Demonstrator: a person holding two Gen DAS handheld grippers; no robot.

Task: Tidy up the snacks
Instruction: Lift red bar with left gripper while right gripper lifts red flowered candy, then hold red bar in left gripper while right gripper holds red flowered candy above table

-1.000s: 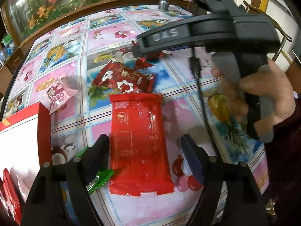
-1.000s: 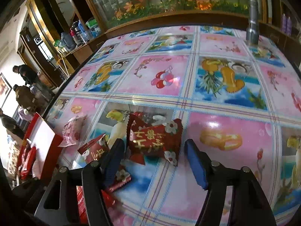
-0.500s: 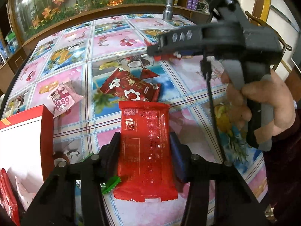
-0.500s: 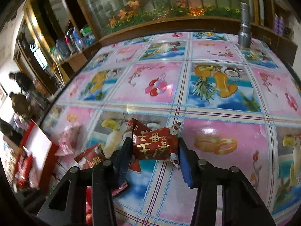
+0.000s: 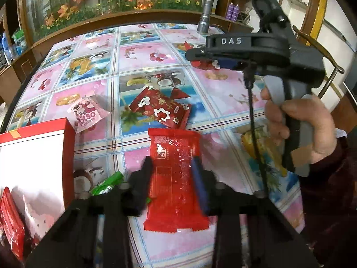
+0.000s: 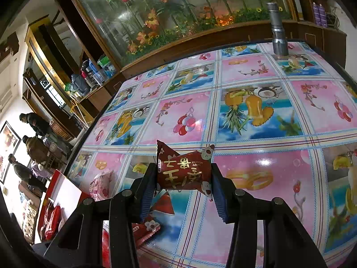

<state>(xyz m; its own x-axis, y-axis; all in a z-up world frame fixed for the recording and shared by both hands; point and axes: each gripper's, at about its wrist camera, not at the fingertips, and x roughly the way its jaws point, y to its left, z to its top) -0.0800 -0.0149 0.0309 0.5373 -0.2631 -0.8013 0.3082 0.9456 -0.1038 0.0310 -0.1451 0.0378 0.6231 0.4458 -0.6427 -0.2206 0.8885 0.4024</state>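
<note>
A person is sorting snacks on a flowered table [image 5: 156,51]. The left gripper [image 5: 173,178] is closing on a long red packet [image 5: 175,174]. The right gripper [image 6: 183,183] is clamping a dark red pouch [image 6: 185,172], raised above the cloth. Some packets are already lying in the red box [image 5: 67,138]; a pink packet [image 5: 87,114], another red one [image 5: 160,109] and a green one [image 5: 107,182] are waiting.

The long packet [image 5: 176,178] lay on the bench [image 5: 223,102]. Just behind the long packet lay a flower packet [image 5: 159,109]. The box [image 5: 33,156] stood left of it, with a small leaf-like wrapper [image 5: 107,182] between them.
</note>
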